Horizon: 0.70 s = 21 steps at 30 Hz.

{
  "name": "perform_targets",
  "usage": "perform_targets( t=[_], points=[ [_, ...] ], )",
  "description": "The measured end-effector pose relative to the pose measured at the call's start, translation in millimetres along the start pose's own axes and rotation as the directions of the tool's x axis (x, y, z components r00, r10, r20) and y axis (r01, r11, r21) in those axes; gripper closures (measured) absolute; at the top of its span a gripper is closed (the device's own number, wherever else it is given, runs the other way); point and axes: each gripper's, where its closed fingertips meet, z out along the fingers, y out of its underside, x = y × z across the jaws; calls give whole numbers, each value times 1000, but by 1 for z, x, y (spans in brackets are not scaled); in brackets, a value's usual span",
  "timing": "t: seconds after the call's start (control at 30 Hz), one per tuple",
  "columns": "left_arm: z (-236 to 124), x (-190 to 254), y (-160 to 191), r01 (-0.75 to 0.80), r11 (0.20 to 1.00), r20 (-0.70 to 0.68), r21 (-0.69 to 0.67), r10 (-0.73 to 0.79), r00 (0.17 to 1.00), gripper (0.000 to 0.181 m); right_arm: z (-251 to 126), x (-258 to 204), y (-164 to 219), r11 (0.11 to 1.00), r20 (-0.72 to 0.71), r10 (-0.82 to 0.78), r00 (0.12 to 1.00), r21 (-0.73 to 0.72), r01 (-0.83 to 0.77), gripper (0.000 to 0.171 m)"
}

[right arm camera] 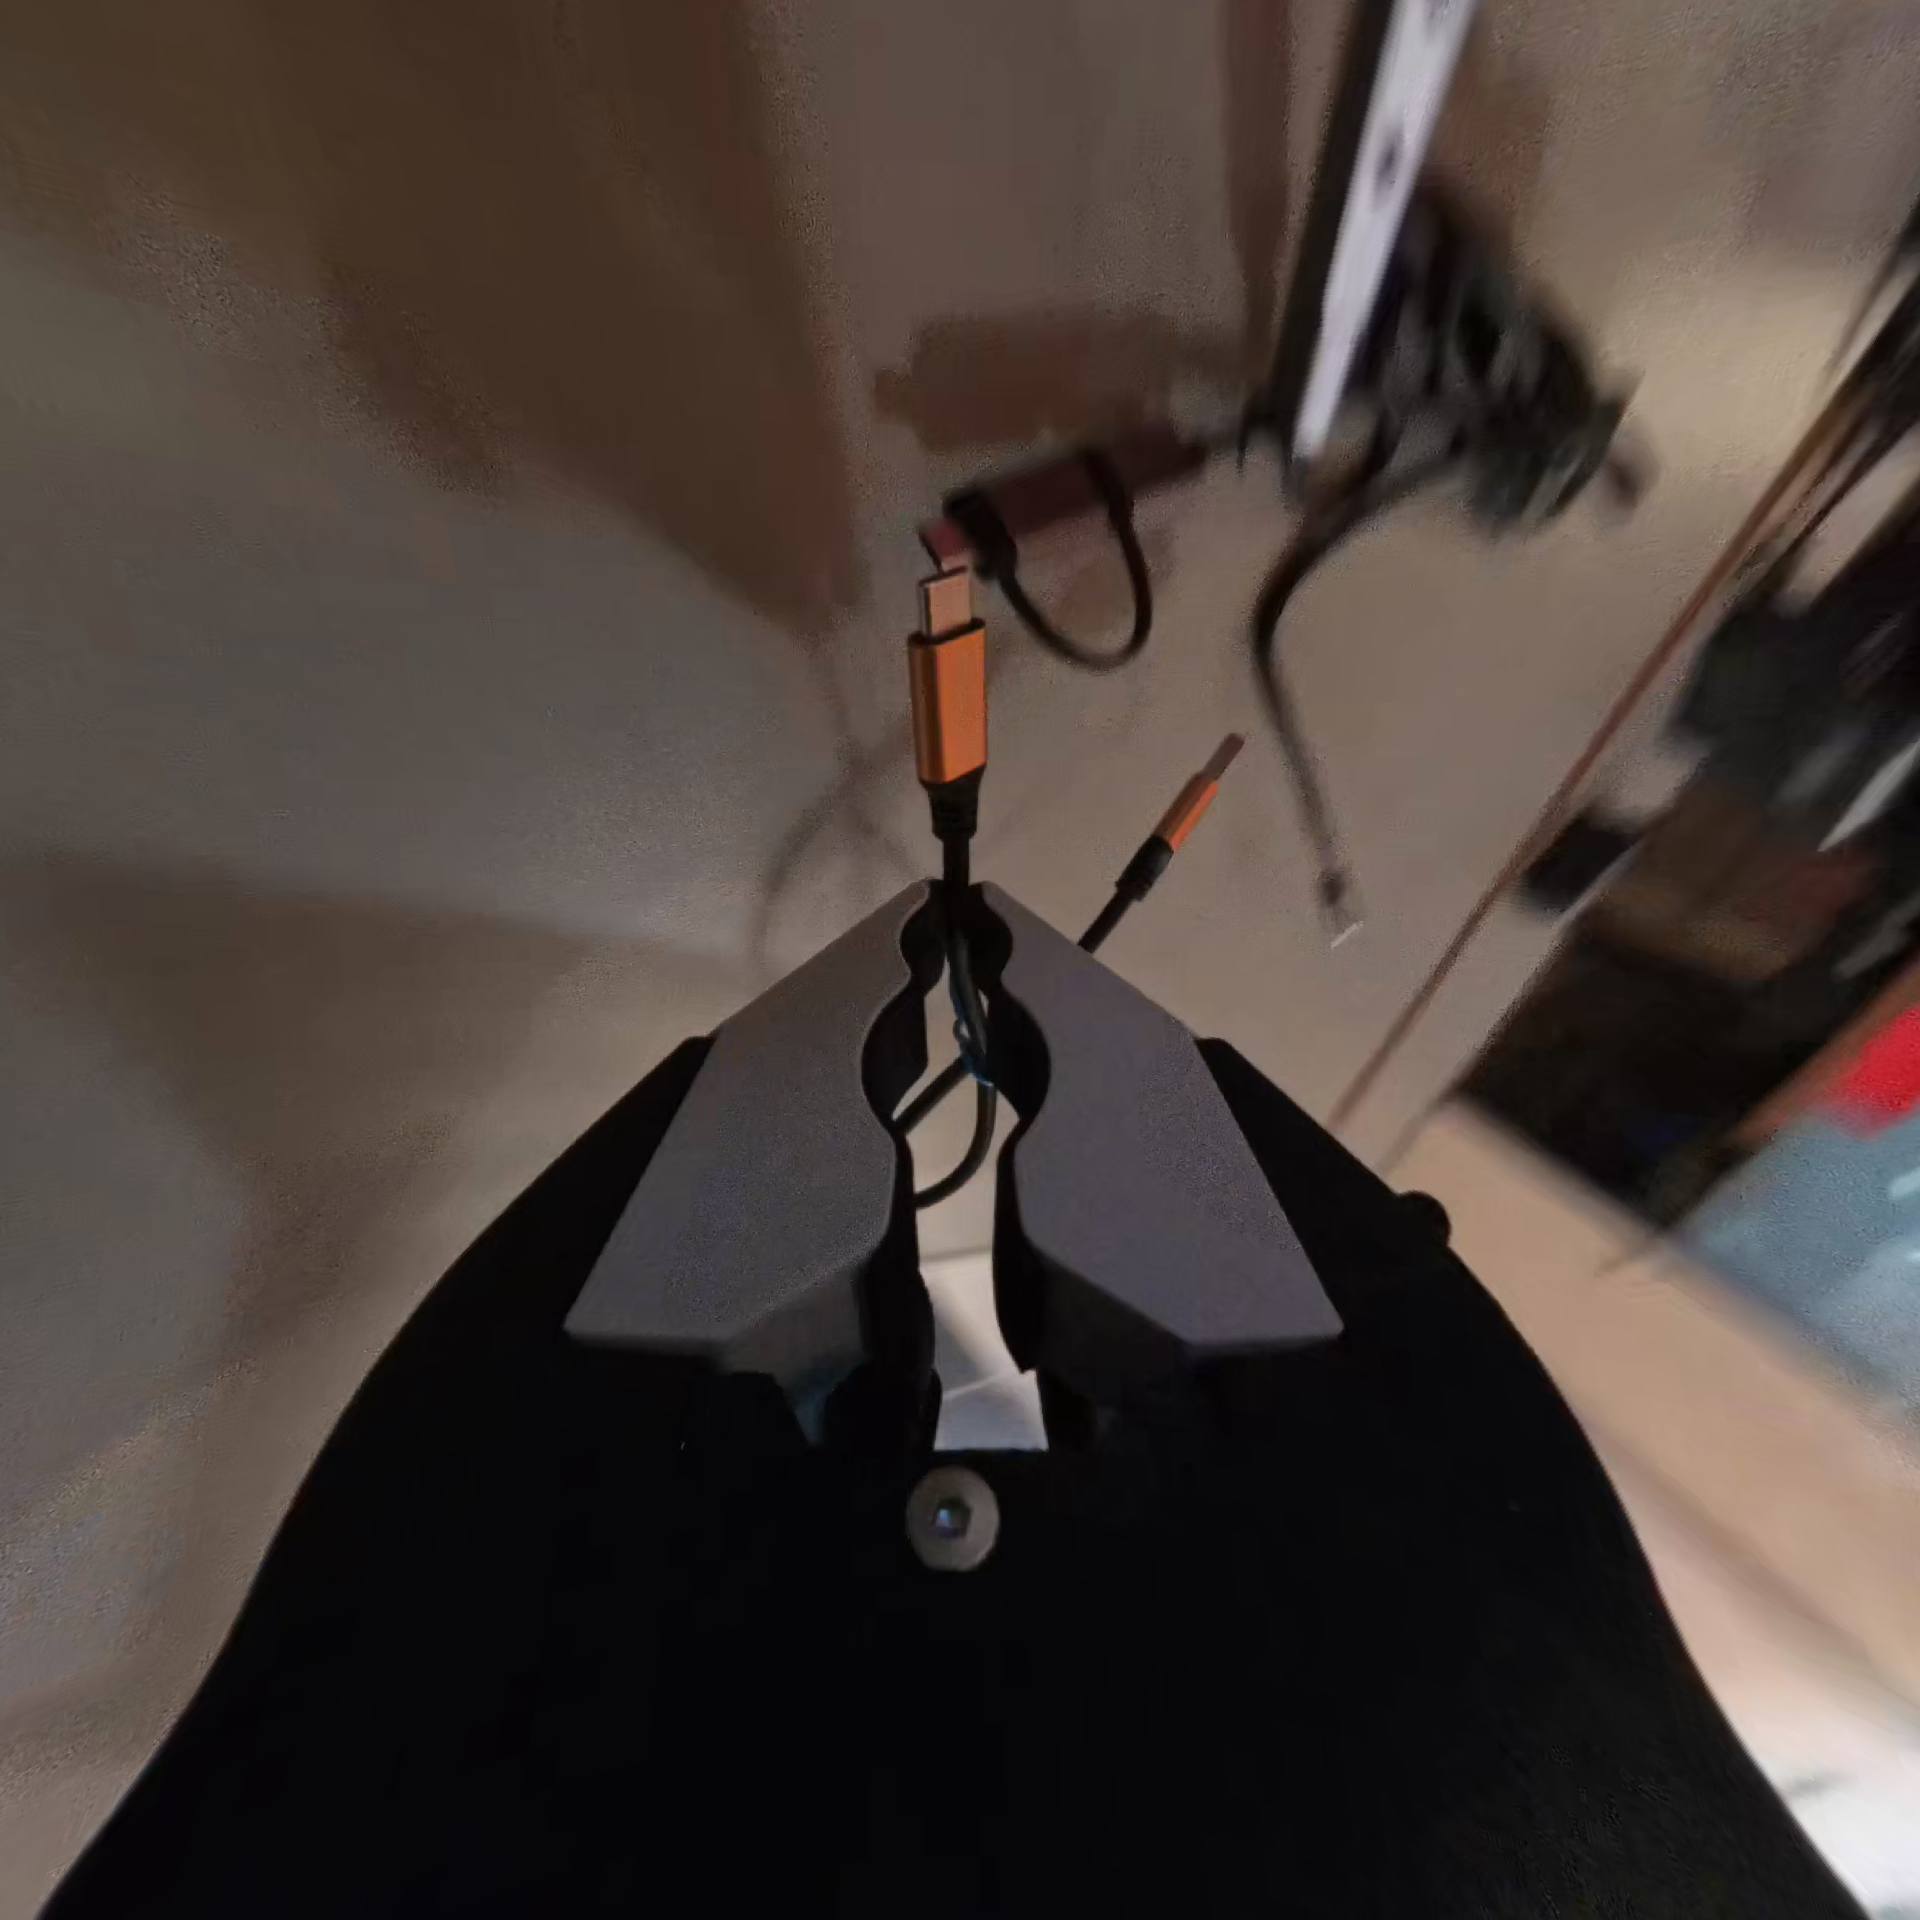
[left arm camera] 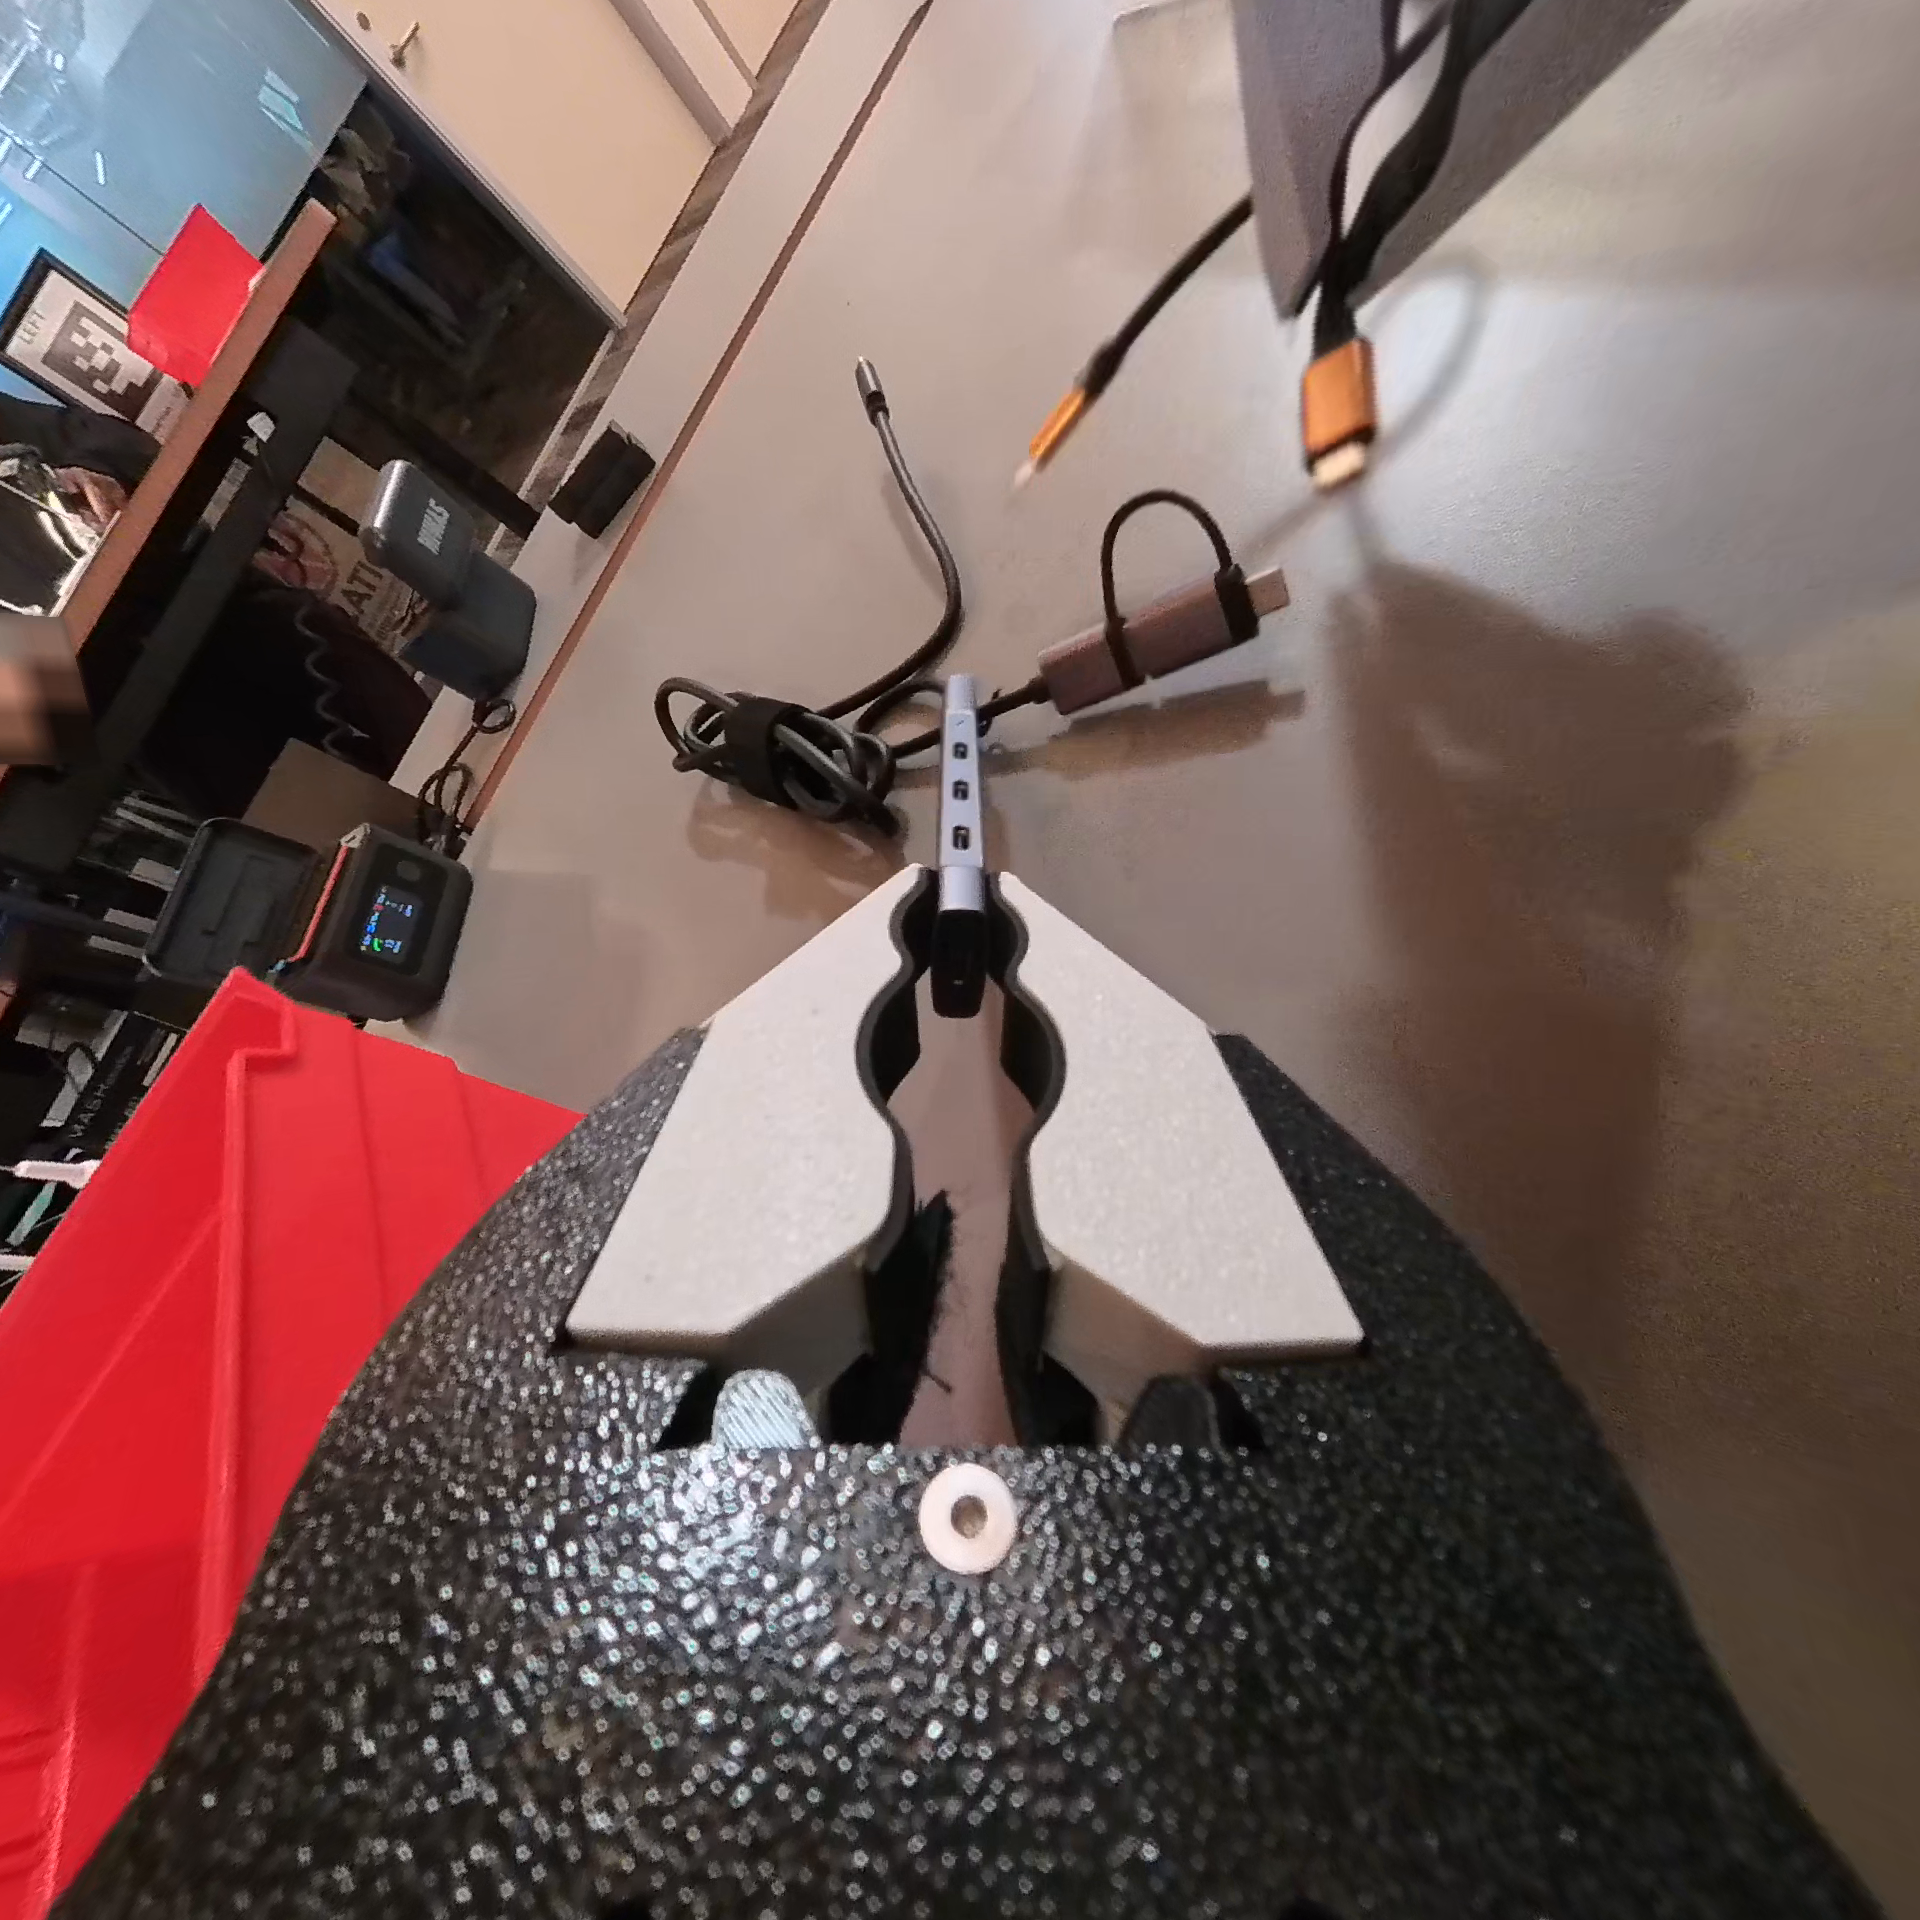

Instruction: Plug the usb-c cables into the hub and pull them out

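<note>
My left gripper (left arm camera: pixel 958 883) is shut on a slim silver hub (left arm camera: pixel 962 774) and holds it edge-up, its row of small ports facing me. My right gripper (right arm camera: pixel 954 891) is shut on a black cable just behind its orange usb-c plug (right arm camera: pixel 945 717), which points forward above the table. The same plug (left arm camera: pixel 1340 416) shows in the left wrist view at the upper right, hanging from the other gripper (left arm camera: pixel 1382 135). A second orange plug (left arm camera: pixel 1060 421) on the same cable hangs free beside it (right arm camera: pixel 1195 795). The right wrist view is motion-blurred.
A grey adapter with a looped black tether (left arm camera: pixel 1143 634) lies on the beige table (left arm camera: pixel 1558 935) beyond the hub. A coiled black cable (left arm camera: pixel 774 753) lies left of it. A red bin (left arm camera: pixel 208 1299) stands at the near left. Shelves with gear (left arm camera: pixel 260 623) sit past the table edge.
</note>
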Motion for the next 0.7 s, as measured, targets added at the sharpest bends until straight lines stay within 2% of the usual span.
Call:
perform_targets(
  t=[0.03,0.1,0.17,0.23,0.37,0.5,0.63,0.7],
  points=[
    [0,0,0,-5,1000,2,-2,5,1000,174,0,-6,4,989,49,147,988,-31,-146,169],
    [0,1,0,-27,1000,6,-9,27,1000,174,-1,-24,-9,923,191,376,907,13,-385,170],
    [0,2,-1,-53,998,13,-14,54,998,174,-2,-31,-23,849,284,482,829,83,-522,167],
    [0,3,-1,-73,997,17,-15,74,997,174,-5,-34,-33,816,344,477,809,167,-553,150],
    [-1,4,0,-95,995,16,-12,95,995,174,-10,-37,-40,745,424,471,774,278,-606,135],
    [-1,5,0,-139,990,23,-12,140,990,174,-1,-38,-36,667,443,536,719,300,-682,145],
    [-1,7,0,-239,971,53,-31,240,969,174,-3,-44,-38,610,490,557,671,308,-730,169],
    [-1,9,0,-287,957,67,-42,289,955,174,-5,-47,-38,591,517,572,637,278,-757,169]
  ],
)
